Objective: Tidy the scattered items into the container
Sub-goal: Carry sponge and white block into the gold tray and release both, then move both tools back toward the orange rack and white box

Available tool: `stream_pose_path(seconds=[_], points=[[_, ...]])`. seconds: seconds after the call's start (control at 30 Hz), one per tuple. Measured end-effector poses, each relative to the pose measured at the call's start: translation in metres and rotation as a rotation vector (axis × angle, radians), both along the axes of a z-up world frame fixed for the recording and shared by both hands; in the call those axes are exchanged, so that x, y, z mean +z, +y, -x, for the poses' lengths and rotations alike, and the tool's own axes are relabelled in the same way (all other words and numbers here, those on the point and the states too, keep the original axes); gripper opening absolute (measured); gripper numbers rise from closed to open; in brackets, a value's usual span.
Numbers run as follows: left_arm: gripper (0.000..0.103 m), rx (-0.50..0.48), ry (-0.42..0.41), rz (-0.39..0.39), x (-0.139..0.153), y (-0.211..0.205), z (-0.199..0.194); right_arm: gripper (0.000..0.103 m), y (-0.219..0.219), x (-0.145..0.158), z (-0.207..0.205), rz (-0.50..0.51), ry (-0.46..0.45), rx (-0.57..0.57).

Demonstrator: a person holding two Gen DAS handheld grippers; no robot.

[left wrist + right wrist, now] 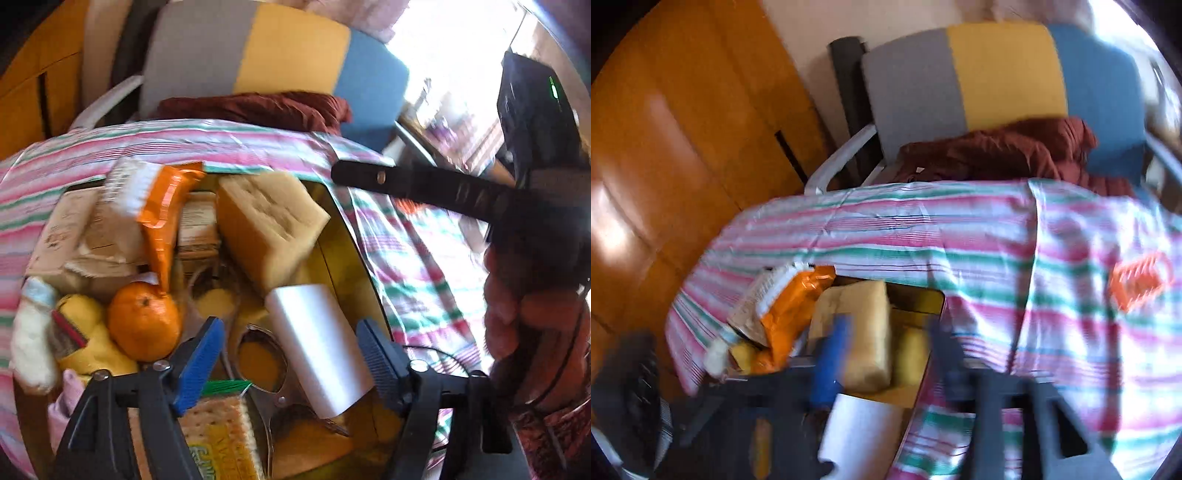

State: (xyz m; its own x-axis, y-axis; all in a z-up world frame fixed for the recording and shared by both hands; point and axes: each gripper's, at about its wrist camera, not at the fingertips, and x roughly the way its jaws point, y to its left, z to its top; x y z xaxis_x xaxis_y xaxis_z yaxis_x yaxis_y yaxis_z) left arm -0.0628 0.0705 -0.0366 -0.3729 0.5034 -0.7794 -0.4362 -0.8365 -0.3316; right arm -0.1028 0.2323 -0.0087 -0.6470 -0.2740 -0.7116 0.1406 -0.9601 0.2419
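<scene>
Our left tongs (291, 356) stand wide apart over the container (343, 236), their blue pads (201, 363) on either side of a silvery roll (317, 343) that lies tilted inside; the left pad is clear of it. Around the roll the container is packed: spectacles (258, 362), a cracker pack (221, 424), a mandarin (144, 321), a yellow soft toy (85, 332), an orange snack packet (166, 206) and a large yellow sponge (269, 221).

Our right tongs (886, 354) are blurred, but we see a gap between the fingers with nothing clamped. They hang at the container's near right edge. The striped cloth on the counter (960, 236) carries one orange item (1141, 280) well to the right, outside the container. Beyond the counter stands a chair (997, 74) with a maroon garment (997, 151) on it.
</scene>
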Motion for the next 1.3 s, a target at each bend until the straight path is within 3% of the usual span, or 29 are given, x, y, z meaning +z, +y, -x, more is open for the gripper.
stream_pose_path(seconds=[0.13,0.23,0.3,0.43,0.53,0.7,0.83,0.87,0.97,1.07,1.13,1.3], points=[[0.073,0.001,0.008,-0.006,0.004,-0.012,-0.007,0.030,-0.024,0.002,0.009,-0.007,0.027,0.095],[0.071,-0.013,0.011,0.024,0.000,-0.006,-0.010,0.027,-0.042,-0.011,0.023,-0.076,-0.038,0.134],[0.071,-0.021,0.020,0.051,-0.002,-0.002,-0.013,0.026,-0.046,-0.022,0.029,-0.150,-0.066,0.118],[0.071,-0.028,0.014,0.089,-0.007,0.004,-0.015,0.025,-0.021,-0.017,0.023,-0.194,-0.048,0.007],[0.071,-0.045,0.014,0.127,-0.013,0.013,-0.014,0.025,-0.005,-0.018,0.024,-0.236,-0.087,-0.061],[0.071,-0.056,0.021,0.175,-0.022,0.022,-0.010,0.025,-0.016,-0.024,0.030,-0.295,-0.086,-0.020],[0.069,-0.057,0.052,0.249,-0.032,0.033,0.001,0.020,-0.043,-0.033,0.039,-0.425,-0.074,0.066],[0.068,-0.043,0.059,0.262,-0.031,0.033,0.002,0.018,-0.043,-0.031,0.037,-0.410,-0.065,0.076],[0.069,-0.012,0.051,0.172,-0.023,0.021,0.003,0.020,-0.022,-0.017,0.026,-0.257,-0.028,0.027],[0.070,0.029,0.071,0.122,-0.014,0.015,0.001,0.039,0.013,-0.004,0.001,-0.125,0.029,-0.072],[0.070,0.044,0.079,0.095,-0.009,0.016,-0.001,0.047,0.032,-0.003,-0.016,-0.085,0.047,-0.135],[0.071,0.053,0.114,0.036,0.003,0.028,-0.008,0.049,0.078,-0.012,-0.053,-0.021,0.004,-0.259]])
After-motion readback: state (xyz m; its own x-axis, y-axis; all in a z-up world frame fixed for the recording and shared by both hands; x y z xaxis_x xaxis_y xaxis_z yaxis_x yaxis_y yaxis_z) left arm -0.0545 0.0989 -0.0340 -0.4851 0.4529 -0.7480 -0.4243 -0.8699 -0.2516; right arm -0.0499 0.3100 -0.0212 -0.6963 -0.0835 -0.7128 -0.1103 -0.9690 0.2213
